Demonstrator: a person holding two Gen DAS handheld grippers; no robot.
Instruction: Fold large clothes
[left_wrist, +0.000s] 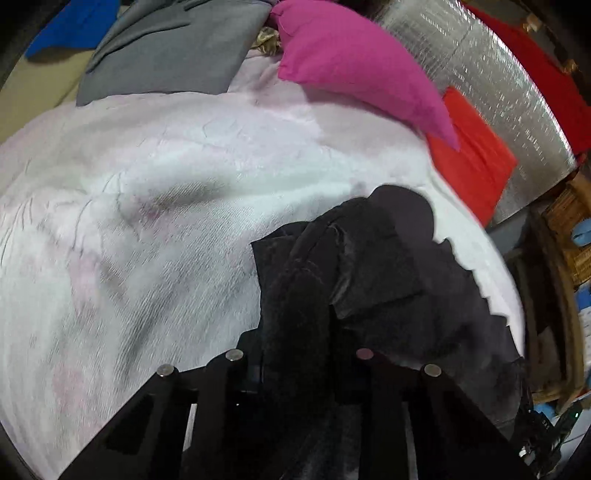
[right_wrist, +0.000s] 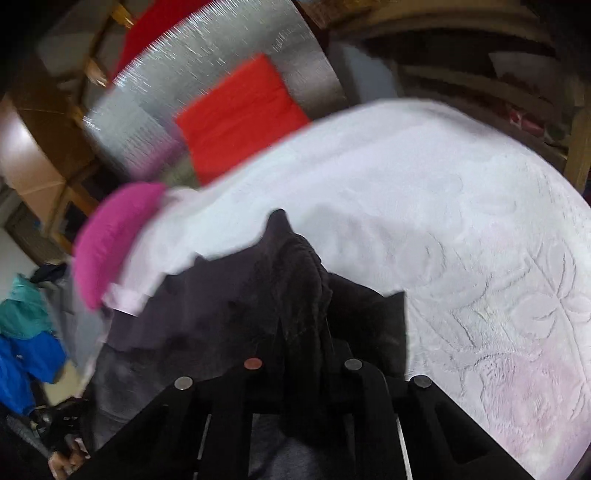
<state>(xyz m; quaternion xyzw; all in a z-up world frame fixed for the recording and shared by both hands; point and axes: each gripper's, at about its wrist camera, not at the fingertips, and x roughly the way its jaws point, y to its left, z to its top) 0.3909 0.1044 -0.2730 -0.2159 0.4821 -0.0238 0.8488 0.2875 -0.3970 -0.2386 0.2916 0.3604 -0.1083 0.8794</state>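
Left wrist view: left tool (left_wrist: 295, 369) pinching dark cloth (left_wrist: 369, 266) above bed (left_wrist: 147, 221). Right tool (right_wrist: 306, 373) clamped tight on cloth too. Fold barely begun, not flat yet.

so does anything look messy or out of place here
Only the dark garment: it sits bunched and creased near the edge of the white bedspread, not spread flat, with both grippers pinching folds of it. The pink pillow lies askew across the bed corner.

White bedspread (left_wrist: 155, 206) open to the left, pink pillow (left_wrist: 354, 62), grey garment (left_wrist: 170, 48) crowding far edge
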